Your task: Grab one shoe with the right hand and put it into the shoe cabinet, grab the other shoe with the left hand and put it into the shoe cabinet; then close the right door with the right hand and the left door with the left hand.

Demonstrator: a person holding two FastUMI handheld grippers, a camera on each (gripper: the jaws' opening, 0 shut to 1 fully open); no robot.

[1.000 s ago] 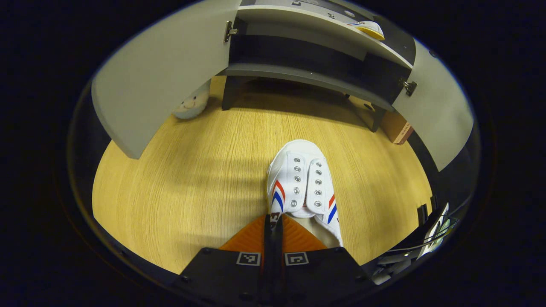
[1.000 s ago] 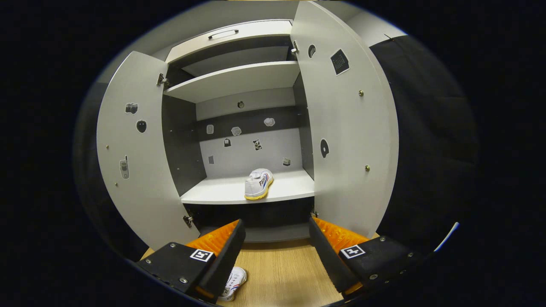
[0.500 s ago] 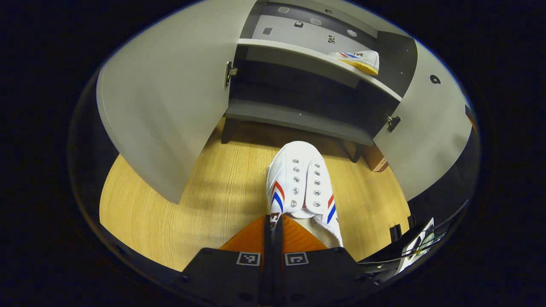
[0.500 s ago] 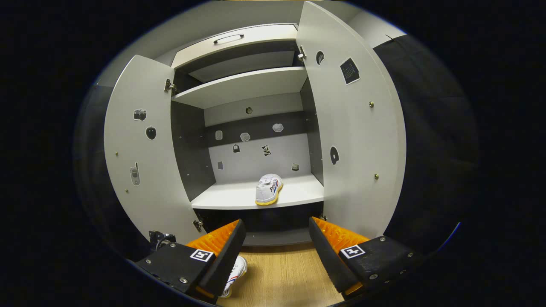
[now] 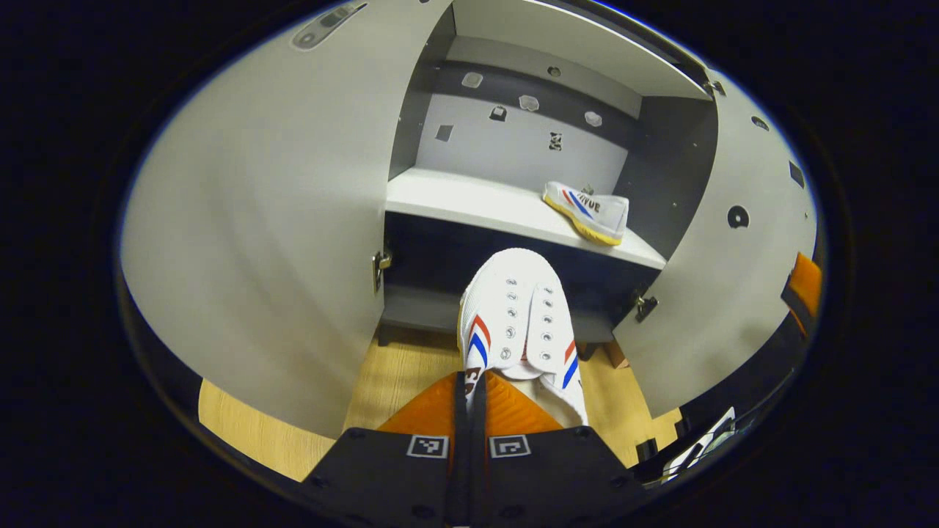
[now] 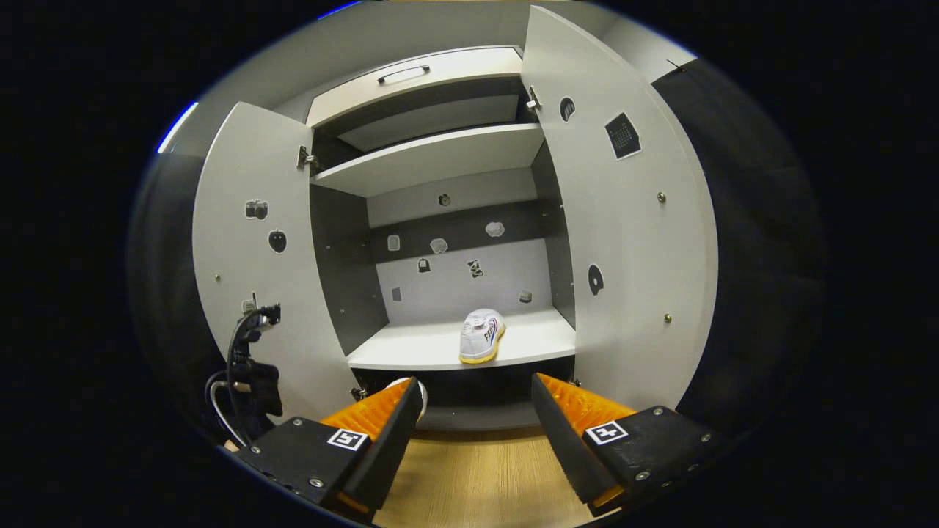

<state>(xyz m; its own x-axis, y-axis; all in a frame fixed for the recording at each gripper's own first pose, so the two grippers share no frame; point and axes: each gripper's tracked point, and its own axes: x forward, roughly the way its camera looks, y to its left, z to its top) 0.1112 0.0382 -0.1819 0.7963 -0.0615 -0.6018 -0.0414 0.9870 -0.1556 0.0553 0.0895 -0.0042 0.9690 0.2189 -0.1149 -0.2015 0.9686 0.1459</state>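
Observation:
A white shoe (image 5: 517, 323) with red and blue stripes hangs in the air in front of the open shoe cabinet, with my left gripper (image 5: 469, 383) shut on its heel rim. Its toe points at the lower shelf (image 5: 469, 202). The other white shoe (image 5: 587, 209) lies on the right part of that shelf, seen also in the right gripper view (image 6: 480, 335). My right gripper (image 6: 477, 411) is open and holds nothing, set back from the cabinet and facing the shelf (image 6: 411, 352). The held shoe's toe (image 6: 417, 385) peeks out behind its left finger.
Both cabinet doors stand wide open, the left door (image 6: 257, 257) and the right door (image 6: 623, 220). An upper shelf (image 6: 433, 154) and a drawer with a handle (image 6: 403, 73) sit above. The left gripper's body and cable (image 6: 249, 367) are by the left door. The wooden floor (image 6: 477, 477) lies below.
My left gripper has lifted the shoe off the floor and carried it up toward the lower shelf. The right gripper stayed open and drifted slightly away from the cabinet.

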